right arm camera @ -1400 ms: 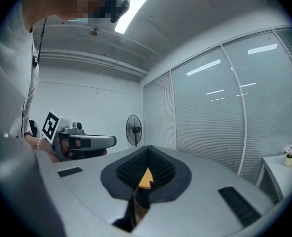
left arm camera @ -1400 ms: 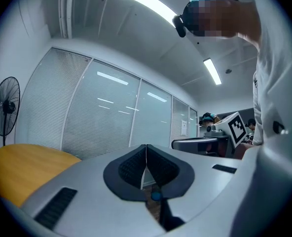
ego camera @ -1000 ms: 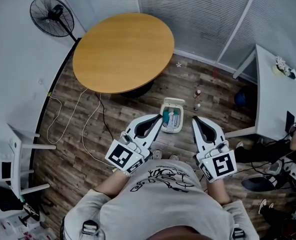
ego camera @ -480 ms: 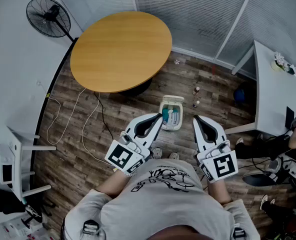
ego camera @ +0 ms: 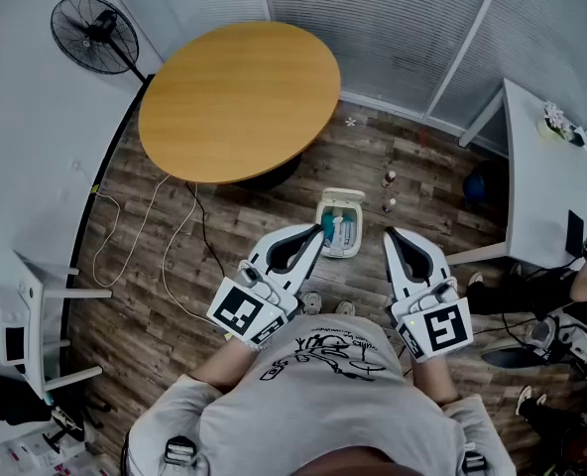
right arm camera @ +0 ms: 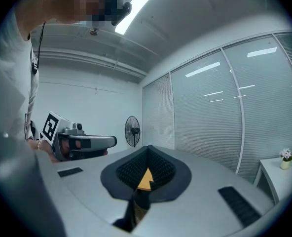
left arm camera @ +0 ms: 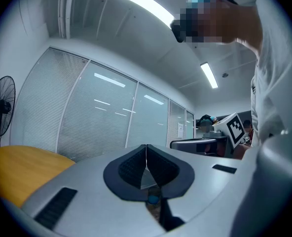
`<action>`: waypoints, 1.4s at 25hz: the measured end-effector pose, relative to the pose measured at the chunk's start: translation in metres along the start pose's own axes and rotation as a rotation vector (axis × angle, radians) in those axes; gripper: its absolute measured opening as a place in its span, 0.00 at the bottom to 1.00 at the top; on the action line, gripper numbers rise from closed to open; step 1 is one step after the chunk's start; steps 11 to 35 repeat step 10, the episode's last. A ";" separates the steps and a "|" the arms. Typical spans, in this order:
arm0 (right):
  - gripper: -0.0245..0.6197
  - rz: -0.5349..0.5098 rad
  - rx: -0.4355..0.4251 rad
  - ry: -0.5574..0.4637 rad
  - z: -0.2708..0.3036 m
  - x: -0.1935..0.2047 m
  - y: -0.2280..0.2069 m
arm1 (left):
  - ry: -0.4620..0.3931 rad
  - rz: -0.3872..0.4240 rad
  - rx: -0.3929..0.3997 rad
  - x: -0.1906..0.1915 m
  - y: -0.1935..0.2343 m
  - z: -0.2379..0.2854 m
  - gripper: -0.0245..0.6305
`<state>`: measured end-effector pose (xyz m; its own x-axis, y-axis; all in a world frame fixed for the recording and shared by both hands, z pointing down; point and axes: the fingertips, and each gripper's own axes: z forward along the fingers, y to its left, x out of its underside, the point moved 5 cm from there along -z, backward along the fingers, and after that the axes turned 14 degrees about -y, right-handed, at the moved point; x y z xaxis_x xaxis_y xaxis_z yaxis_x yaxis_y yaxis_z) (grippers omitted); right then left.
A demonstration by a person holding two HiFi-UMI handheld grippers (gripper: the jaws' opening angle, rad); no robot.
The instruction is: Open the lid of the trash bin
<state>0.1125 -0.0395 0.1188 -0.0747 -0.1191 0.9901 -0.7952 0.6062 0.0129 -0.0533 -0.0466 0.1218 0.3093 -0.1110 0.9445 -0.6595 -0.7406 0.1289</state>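
The small white trash bin [ego camera: 339,226] stands on the wood floor just ahead of the person's feet. Its top looks open, with blue and white things showing inside. Both grippers are held level at waist height, apart from the bin. My left gripper [ego camera: 318,232] is shut and empty, its tip over the bin's left edge in the head view. My right gripper [ego camera: 387,235] is shut and empty, a little to the bin's right. In the left gripper view the pads [left arm camera: 136,167] meet with nothing between them. In the right gripper view the pads [right arm camera: 158,169] also meet.
A round wooden table [ego camera: 239,97] stands beyond the bin, with a black fan [ego camera: 95,30] at the far left. A white desk [ego camera: 546,181] is at the right. Cables [ego camera: 170,251] trail across the floor at the left, and small bottles [ego camera: 391,194] stand near the bin.
The head view has shifted slightly. The grippers and the bin stand as before.
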 end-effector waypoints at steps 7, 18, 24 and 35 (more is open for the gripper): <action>0.05 -0.013 0.002 0.000 -0.005 -0.002 0.001 | -0.004 0.001 0.001 -0.001 -0.006 -0.001 0.07; 0.05 -0.021 0.004 0.002 -0.006 -0.003 0.001 | -0.005 -0.001 0.005 -0.001 -0.009 -0.001 0.07; 0.05 -0.021 0.004 0.002 -0.006 -0.003 0.001 | -0.005 -0.001 0.005 -0.001 -0.009 -0.001 0.07; 0.05 -0.021 0.004 0.002 -0.006 -0.003 0.001 | -0.005 -0.001 0.005 -0.001 -0.009 -0.001 0.07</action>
